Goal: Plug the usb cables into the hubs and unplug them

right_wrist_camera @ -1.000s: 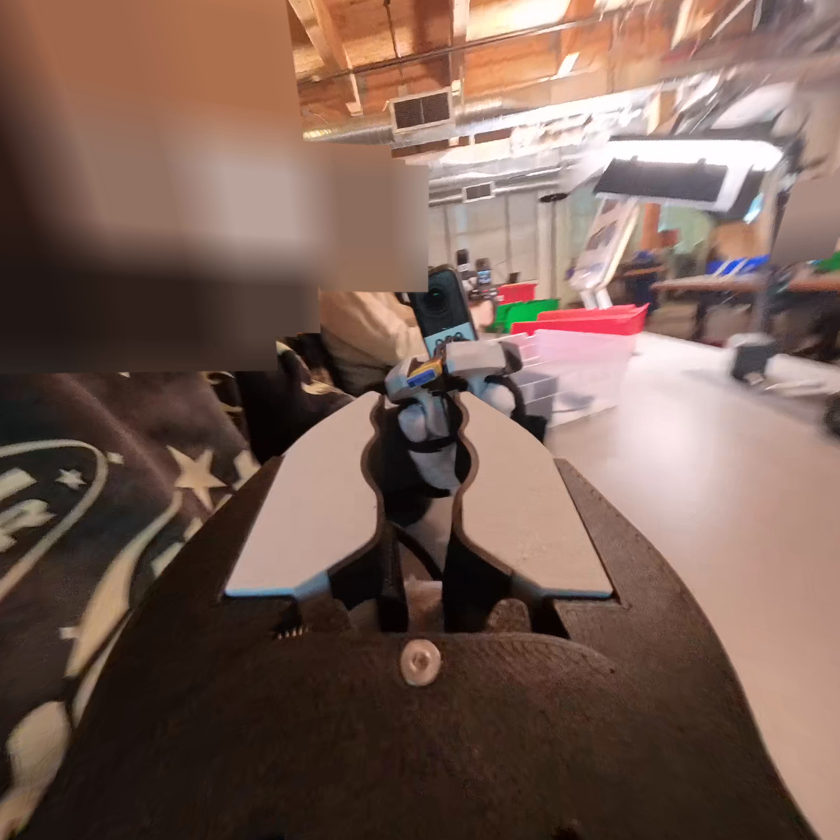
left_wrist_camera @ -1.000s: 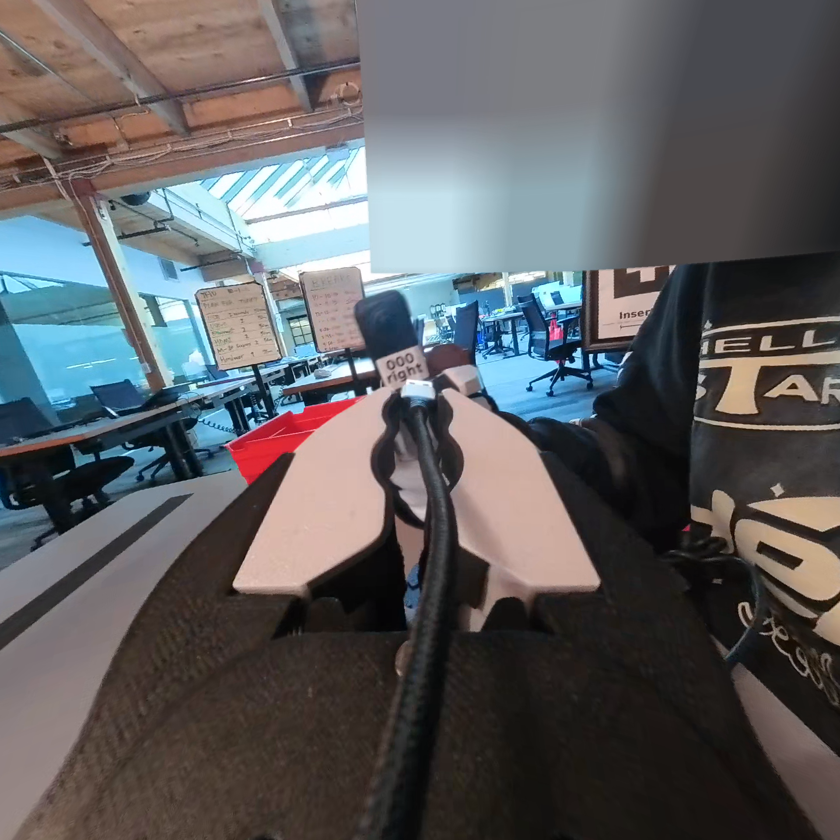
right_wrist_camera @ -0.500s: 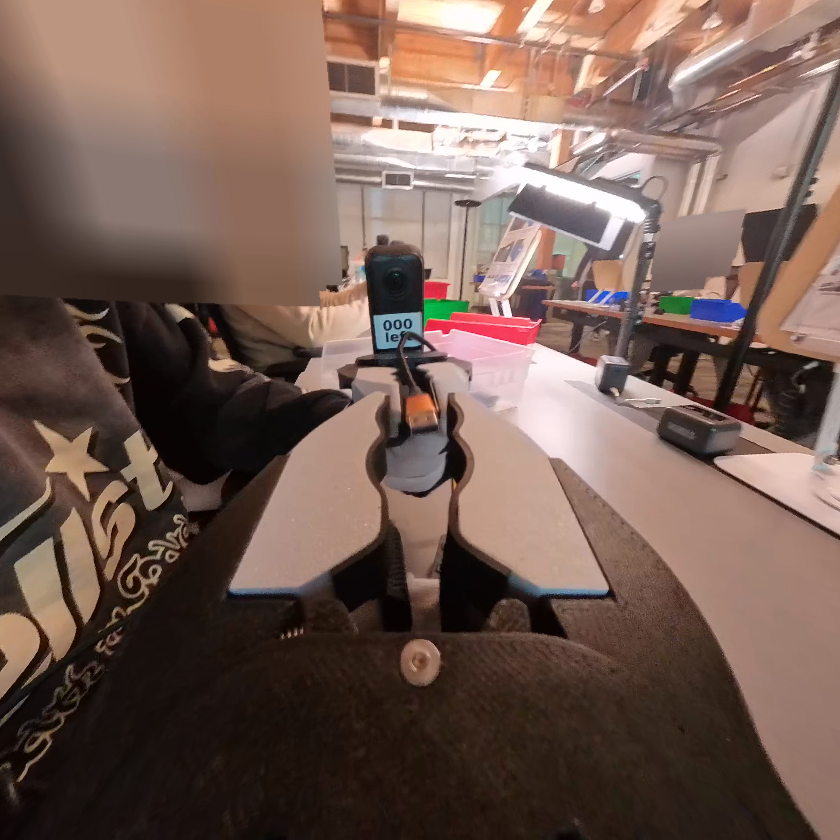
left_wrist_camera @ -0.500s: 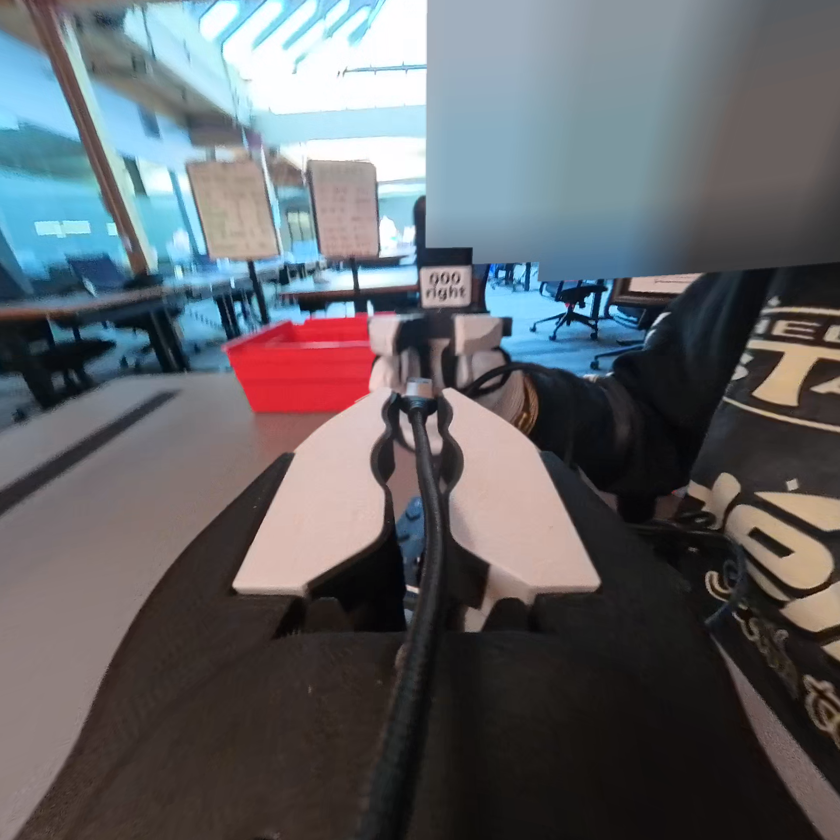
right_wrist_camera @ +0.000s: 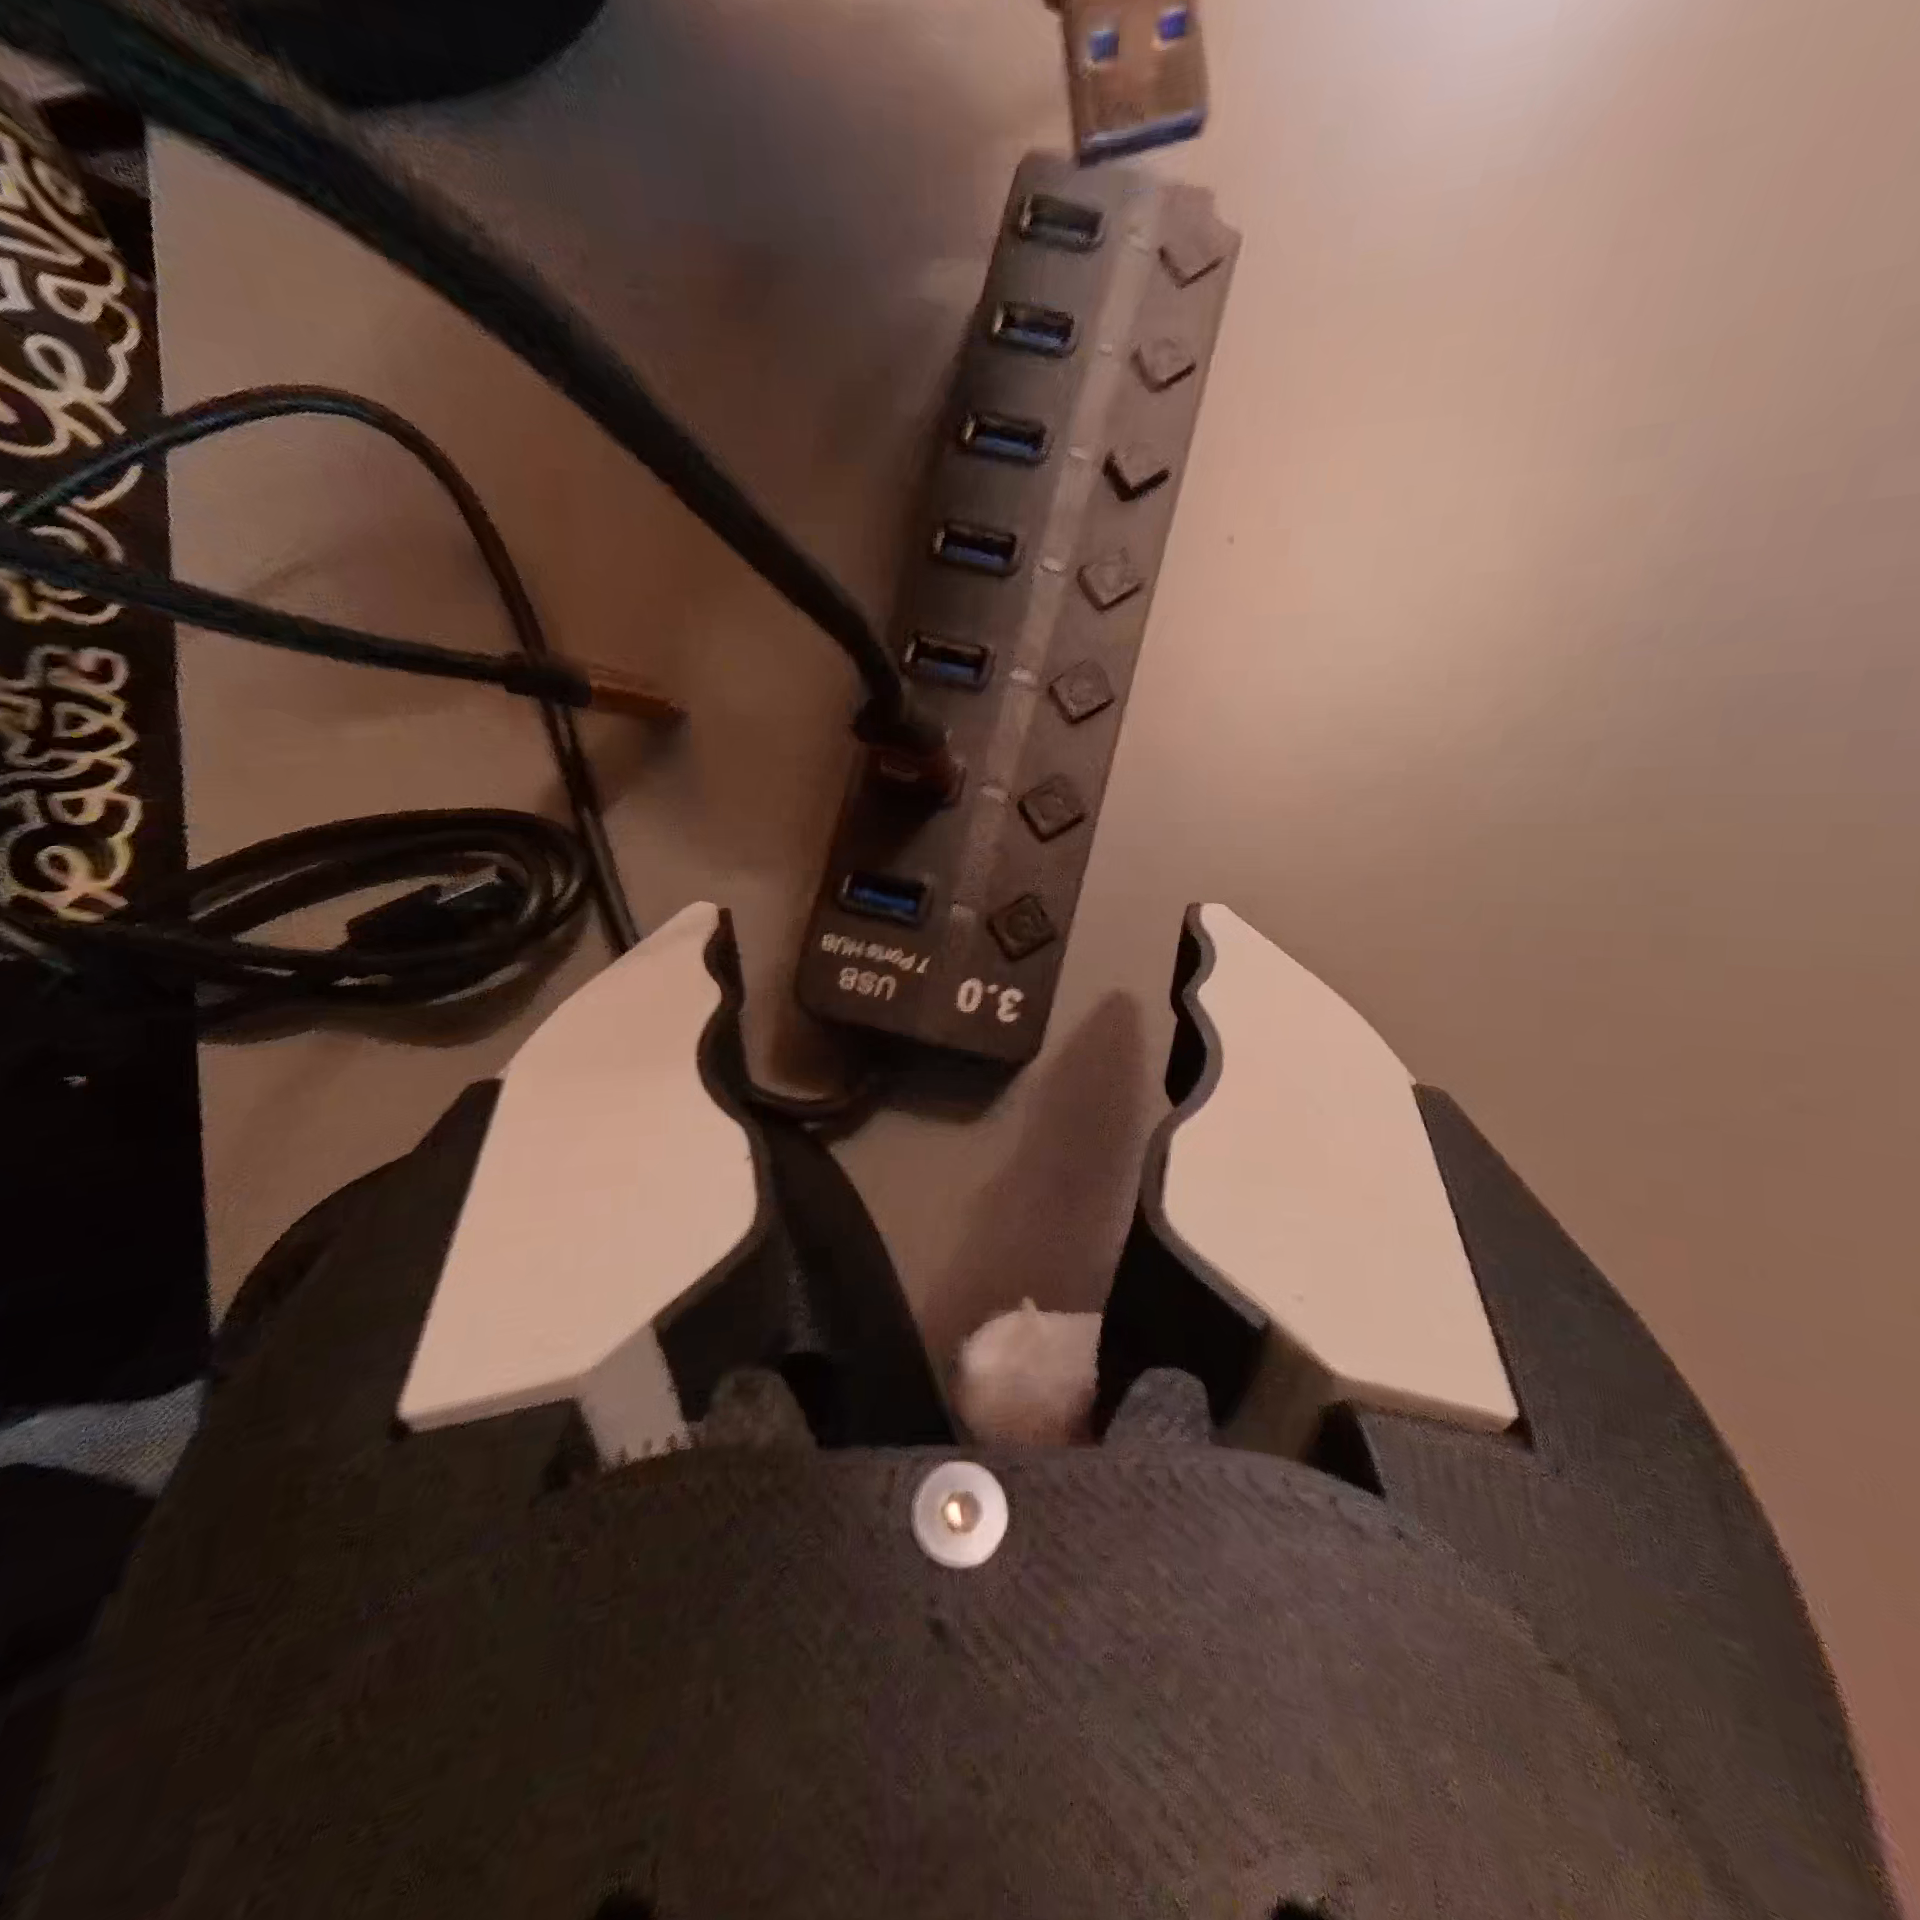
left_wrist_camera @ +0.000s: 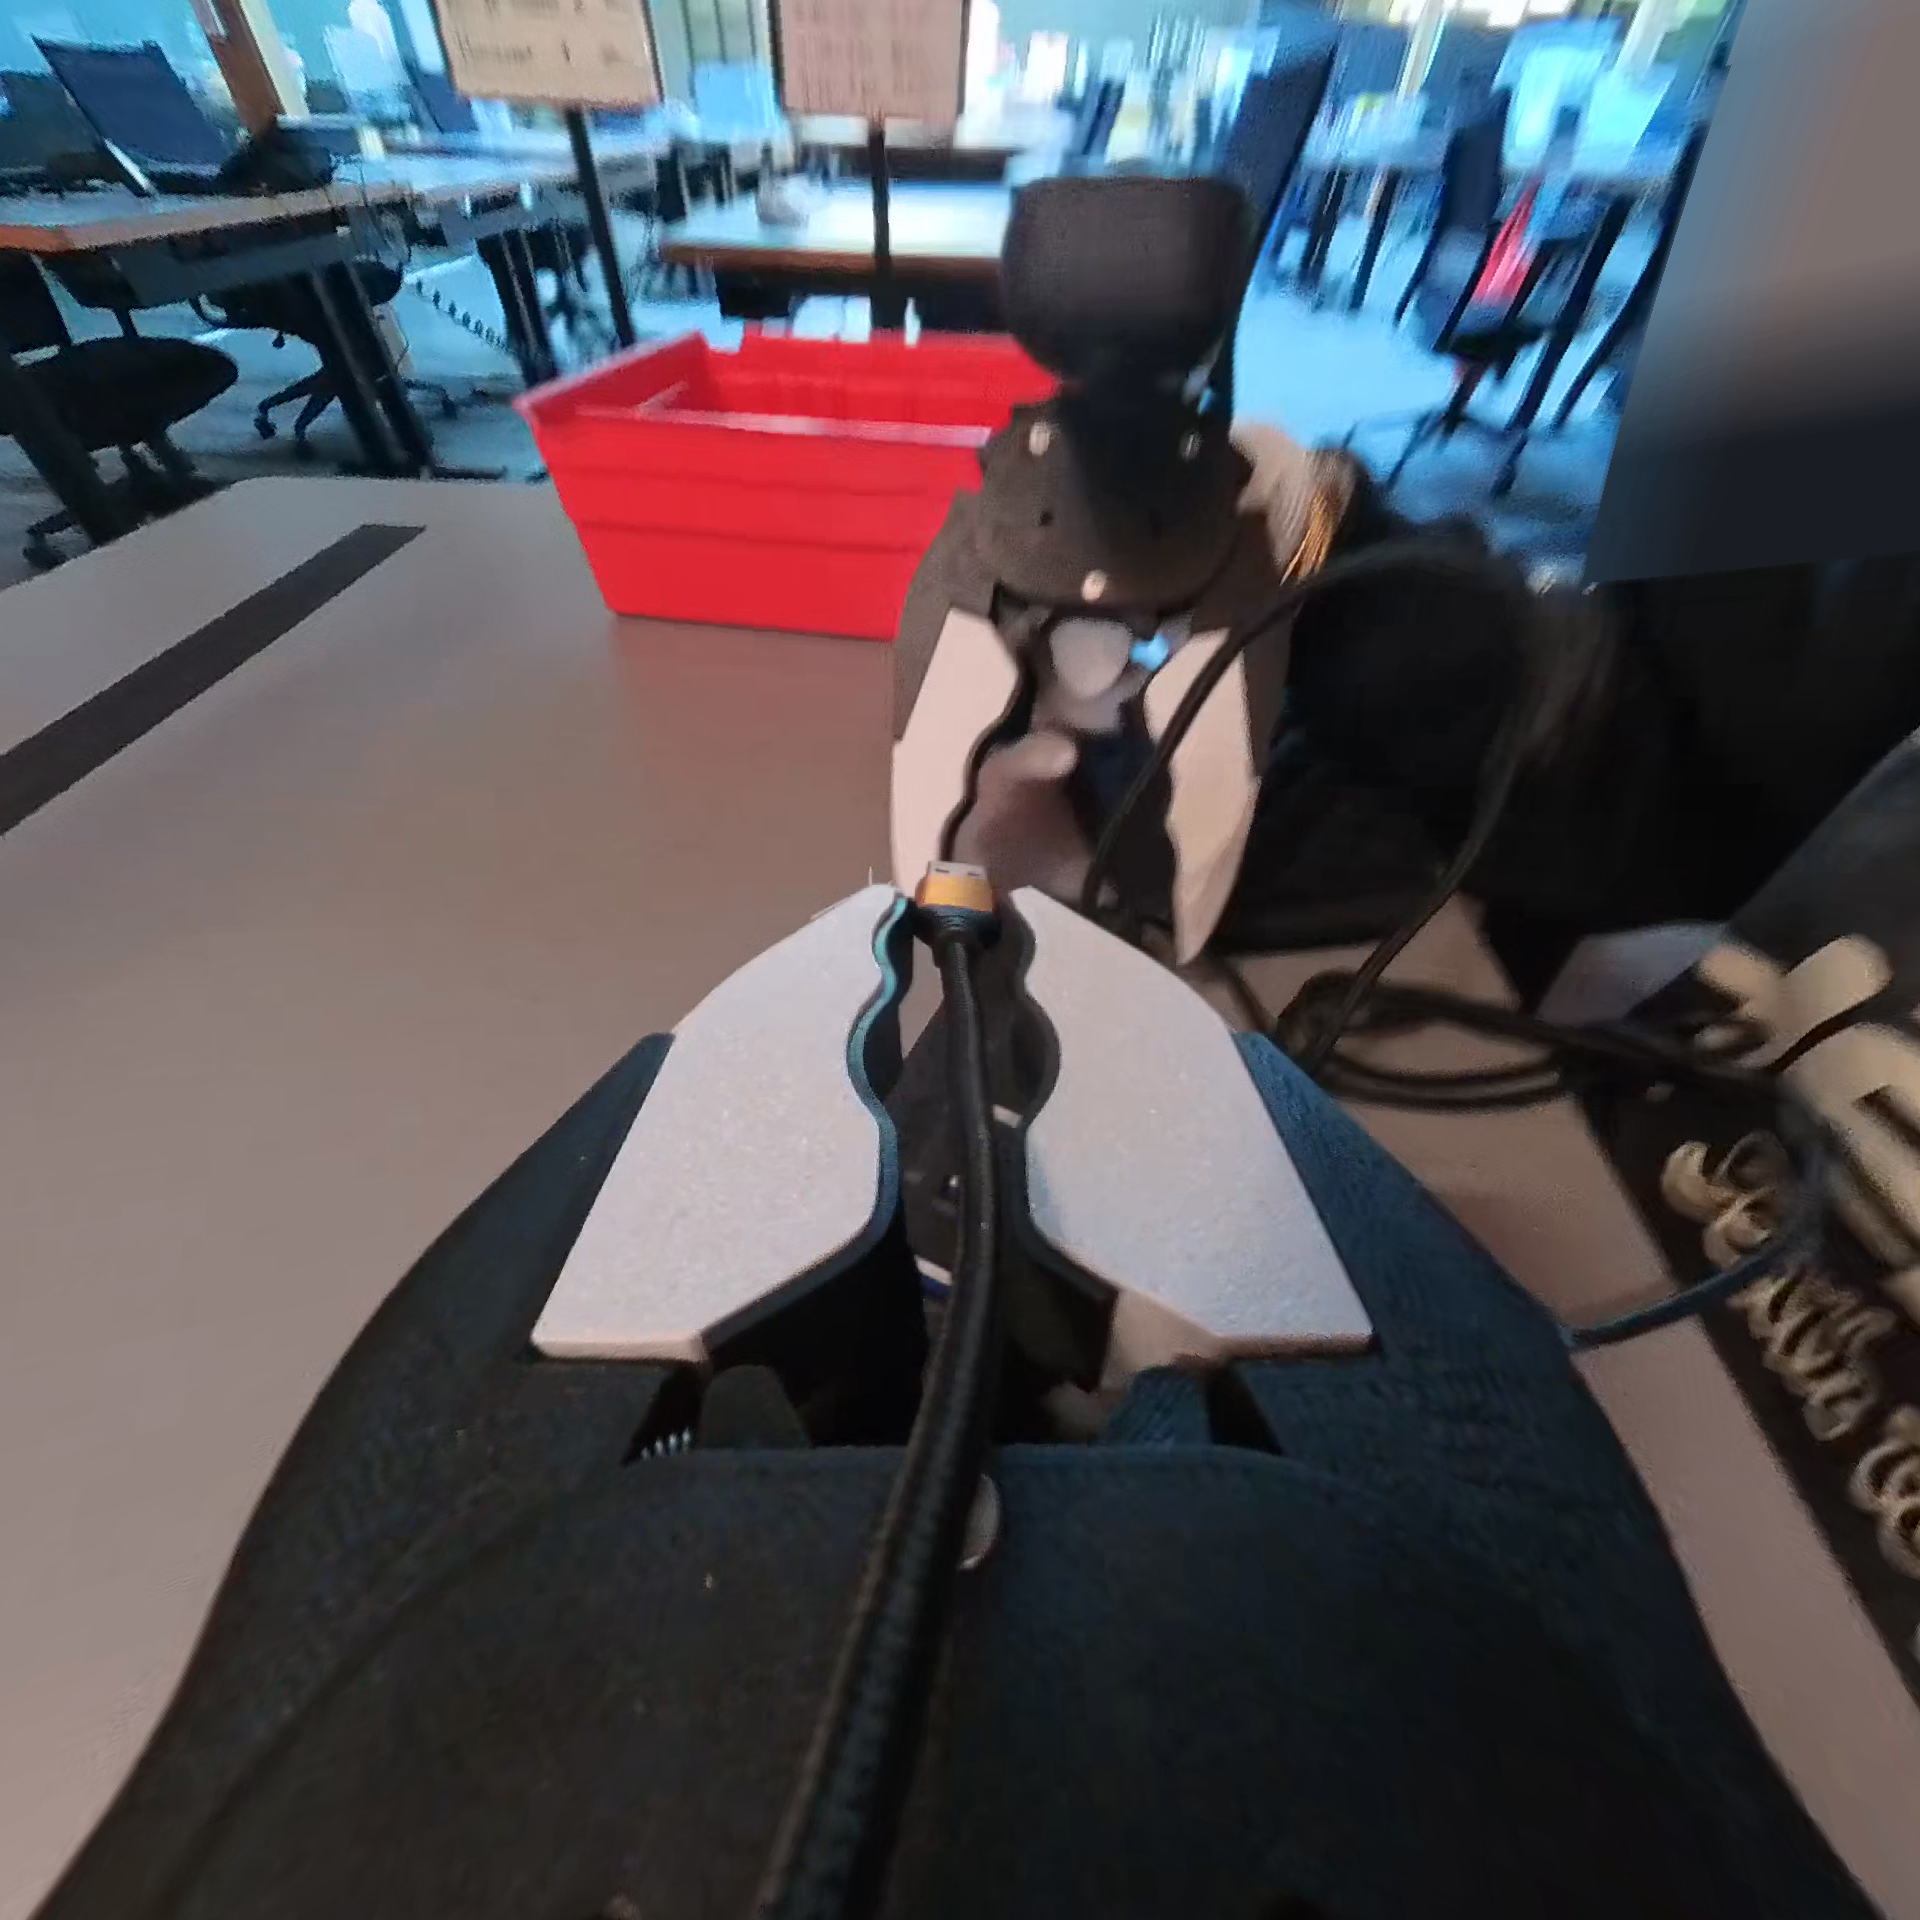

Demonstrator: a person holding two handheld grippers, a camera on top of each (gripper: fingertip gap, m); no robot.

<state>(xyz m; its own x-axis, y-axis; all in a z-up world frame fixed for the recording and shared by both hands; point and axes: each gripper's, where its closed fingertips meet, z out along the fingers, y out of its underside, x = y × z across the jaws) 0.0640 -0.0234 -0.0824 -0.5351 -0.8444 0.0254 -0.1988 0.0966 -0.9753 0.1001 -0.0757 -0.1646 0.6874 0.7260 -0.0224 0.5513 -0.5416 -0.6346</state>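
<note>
My left gripper [left_wrist_camera: 956, 906] is shut on a black braided USB cable [left_wrist_camera: 961, 1143], whose orange-collared plug [left_wrist_camera: 954, 888] sticks out past the fingertips. My right gripper [right_wrist_camera: 956, 935] is open and empty, pointing down over the near end of a black multi-port USB hub [right_wrist_camera: 1081, 582] lying on the table. One black cable [right_wrist_camera: 904, 753] is plugged into the hub's second port from the near end. The held plug's metal tip [right_wrist_camera: 1138, 83] hovers just beyond the hub's far end. The right gripper [left_wrist_camera: 1075, 727] also shows ahead in the left wrist view.
Loose black cables [right_wrist_camera: 395, 914] lie coiled left of the hub, one with an orange-brown plug [right_wrist_camera: 634, 704]. More cable loops [left_wrist_camera: 1403, 997] lie by a person's dark printed sleeve [left_wrist_camera: 1818, 1195]. A red bin [left_wrist_camera: 769, 488] stands at the back of the grey table [left_wrist_camera: 416, 831]. My hands' fingertips stand some 11 cm from each other.
Both grippers have tipped down from facing each other toward the table. The right gripper has opened wide over the hub. The left gripper still holds the cable.
</note>
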